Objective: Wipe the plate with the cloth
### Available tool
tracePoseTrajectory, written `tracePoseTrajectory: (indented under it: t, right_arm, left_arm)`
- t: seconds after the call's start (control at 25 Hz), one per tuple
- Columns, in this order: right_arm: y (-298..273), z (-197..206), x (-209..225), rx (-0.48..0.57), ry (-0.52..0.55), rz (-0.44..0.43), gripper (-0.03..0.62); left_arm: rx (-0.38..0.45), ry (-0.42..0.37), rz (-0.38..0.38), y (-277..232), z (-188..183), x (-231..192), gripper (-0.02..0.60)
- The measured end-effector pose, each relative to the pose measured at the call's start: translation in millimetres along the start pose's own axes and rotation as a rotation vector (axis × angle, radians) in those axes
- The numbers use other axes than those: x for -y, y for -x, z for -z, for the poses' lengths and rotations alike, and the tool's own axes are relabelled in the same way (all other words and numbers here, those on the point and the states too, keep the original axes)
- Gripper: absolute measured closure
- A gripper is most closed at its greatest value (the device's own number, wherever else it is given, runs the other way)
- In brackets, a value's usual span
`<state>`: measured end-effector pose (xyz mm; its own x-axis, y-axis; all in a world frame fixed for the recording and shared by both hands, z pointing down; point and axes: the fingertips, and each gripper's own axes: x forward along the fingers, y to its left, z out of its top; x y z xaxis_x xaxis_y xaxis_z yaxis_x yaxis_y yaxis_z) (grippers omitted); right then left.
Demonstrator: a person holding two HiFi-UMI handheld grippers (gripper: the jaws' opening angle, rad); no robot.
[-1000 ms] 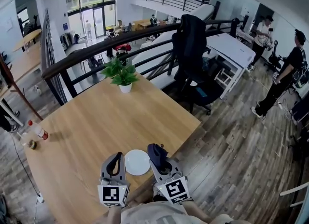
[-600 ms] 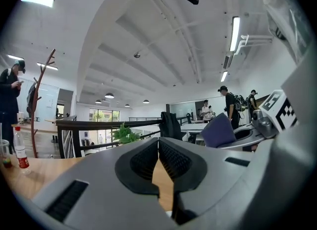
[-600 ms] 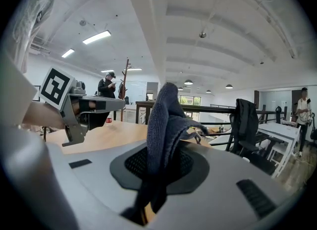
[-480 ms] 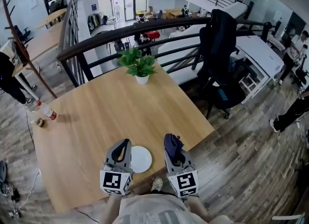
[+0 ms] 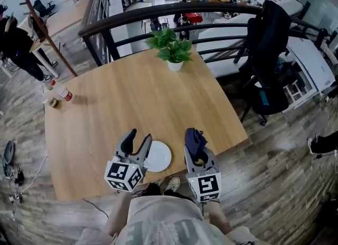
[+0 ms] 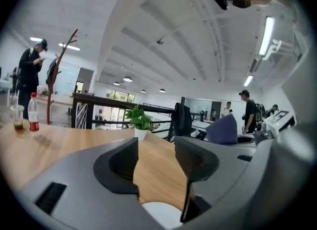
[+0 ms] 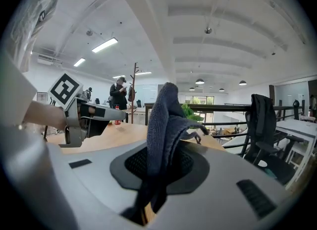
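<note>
A white plate lies on the wooden table near its front edge. My left gripper sits at the plate's left rim, and its jaws have just been opening. They stand apart with only bare table and the plate's edge low between them, and the pads touch nothing. My right gripper hovers just right of the plate, shut on a dark blue cloth. The cloth stands up in a fold out of the jaws.
A potted plant stands at the table's far edge. A red-capped bottle and a small cup are at the far left. A black chair with a jacket stands beyond the right edge, before a railing.
The left gripper's jaws were shut and now stand apart. Both grippers have shifted a little beside the plate. The cloth stays clamped in the right gripper.
</note>
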<state>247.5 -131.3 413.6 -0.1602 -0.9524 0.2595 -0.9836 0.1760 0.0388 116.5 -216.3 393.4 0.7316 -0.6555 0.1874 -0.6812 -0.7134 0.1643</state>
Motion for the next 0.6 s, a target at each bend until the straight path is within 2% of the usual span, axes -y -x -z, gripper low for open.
tracePoseTrajectory:
  t: [0.08,0.24,0.32,0.44,0.6]
  right_arm:
    - [-1.6,-7.0,1.6,0.01,0.018,-0.007,0.537]
    - [-7.3,-2.3,1.6,-0.02,0.033,-0.019,0.537]
    - [-11.2,8.3,-0.3,-0.056,0.031,-0.021,0.537]
    - [-18.4,16.3,-6.0,-0.09,0.044,-0.037,0.537]
    - [-28.8,17.7,-19.4,-0.112,0.067,-0.066,0.537]
  left_arm:
    - [-0.028,0.071,-0.002,-1.5,4.6,-14.7,0.336]
    - [-0.11,0.22,-0.063,2.1,31.1,-56.5,0.33]
    - [-0.173,0.293,-0.068,5.6,54.6,-68.3,0.33]
    - [-0.291,0.418,-0.035,9.7,95.9,-70.3,0.33]
    - [-0.426,0.631,-0.015,15.5,156.4,-67.9,0.33]
